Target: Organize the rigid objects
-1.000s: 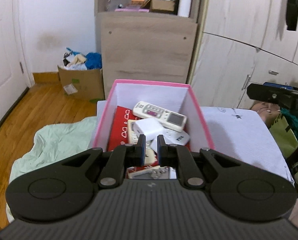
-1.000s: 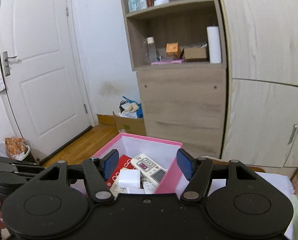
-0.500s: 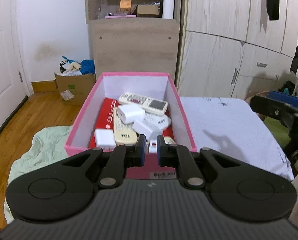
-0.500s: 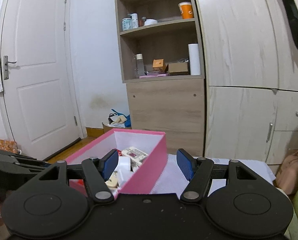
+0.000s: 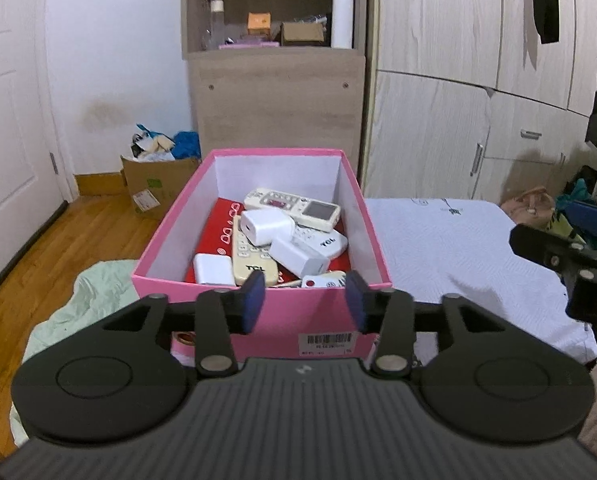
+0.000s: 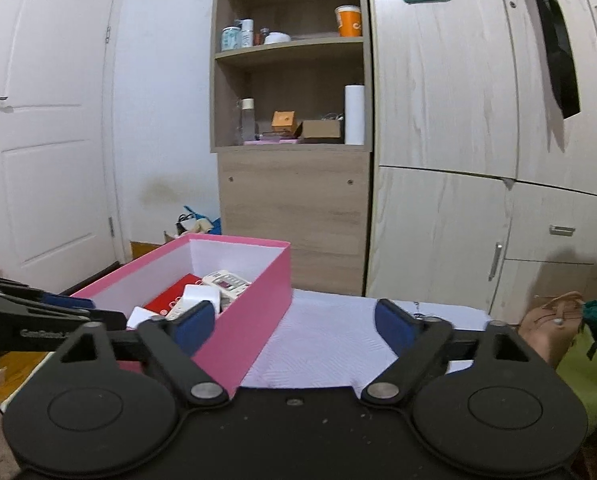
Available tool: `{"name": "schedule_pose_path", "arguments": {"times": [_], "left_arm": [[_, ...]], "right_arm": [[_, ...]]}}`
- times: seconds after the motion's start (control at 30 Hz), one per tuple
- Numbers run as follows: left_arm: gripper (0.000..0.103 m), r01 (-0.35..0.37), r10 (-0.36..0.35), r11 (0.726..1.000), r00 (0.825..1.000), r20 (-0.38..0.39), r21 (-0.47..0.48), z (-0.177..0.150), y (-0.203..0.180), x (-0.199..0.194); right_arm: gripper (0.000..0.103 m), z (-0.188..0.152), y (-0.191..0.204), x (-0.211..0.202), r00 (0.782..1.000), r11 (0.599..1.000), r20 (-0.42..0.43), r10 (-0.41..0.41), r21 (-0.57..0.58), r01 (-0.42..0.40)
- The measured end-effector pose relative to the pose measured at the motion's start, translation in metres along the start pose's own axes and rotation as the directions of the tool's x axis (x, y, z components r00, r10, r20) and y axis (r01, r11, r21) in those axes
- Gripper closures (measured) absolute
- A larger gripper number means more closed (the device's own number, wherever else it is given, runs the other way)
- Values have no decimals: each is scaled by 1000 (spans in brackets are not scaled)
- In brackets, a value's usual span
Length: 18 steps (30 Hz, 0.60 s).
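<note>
Now the left gripper [image 5: 304, 300] has backed off the pink box [image 5: 258, 320], jaws newly spread and empty; the right gripper's [image 6: 298, 328] jaws gape empty too, so the sorting looks finished.

Matt pink cardboard box [image 5: 258, 320], glossy white plastic remotes [image 5: 294, 208], wood-grain cabinet [image 6: 294, 216]

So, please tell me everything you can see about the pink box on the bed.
The pink box is an open rectangular box with no lid, apparently cardboard, pink outside and white inside. It sits upright on the white bed cover. A barcode label is on its near wall. Inside lie a red flat item, several remote controls, one marked TCL, and white chargers, piled loosely. The left tongs hover open before its near wall, not touching it.
</note>
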<state>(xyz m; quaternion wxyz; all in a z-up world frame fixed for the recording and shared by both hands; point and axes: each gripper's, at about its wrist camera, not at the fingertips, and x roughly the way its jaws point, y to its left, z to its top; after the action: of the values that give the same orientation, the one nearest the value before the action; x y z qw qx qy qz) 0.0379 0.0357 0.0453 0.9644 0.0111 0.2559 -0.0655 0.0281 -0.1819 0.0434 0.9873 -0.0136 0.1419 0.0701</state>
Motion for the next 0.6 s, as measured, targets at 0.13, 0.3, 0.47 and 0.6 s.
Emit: {"name": "schedule_pose_path", "arguments": {"times": [0.13,0.3,0.47,0.6], "left_arm": [[45,-12,12,1000,1000,22,3,-2,-2,-2],[31,-31,31,1000,999,42,2,-4,-3,-4],[26,-35,35,999,998,47,-3,-3,-3,-4],[21,-43,43,999,998,50,-2,-5,-5,-4]], "right_arm": [[2,-4,2,-2,999,999,6,-46,-12,46],[0,-5,-1,-5,997,997,16,-70,12,70],[0,-5,-4,-5,996,996,15,-87,18,86],[0,-5,-5,-6,996,995,18,-92,24,92]]}}
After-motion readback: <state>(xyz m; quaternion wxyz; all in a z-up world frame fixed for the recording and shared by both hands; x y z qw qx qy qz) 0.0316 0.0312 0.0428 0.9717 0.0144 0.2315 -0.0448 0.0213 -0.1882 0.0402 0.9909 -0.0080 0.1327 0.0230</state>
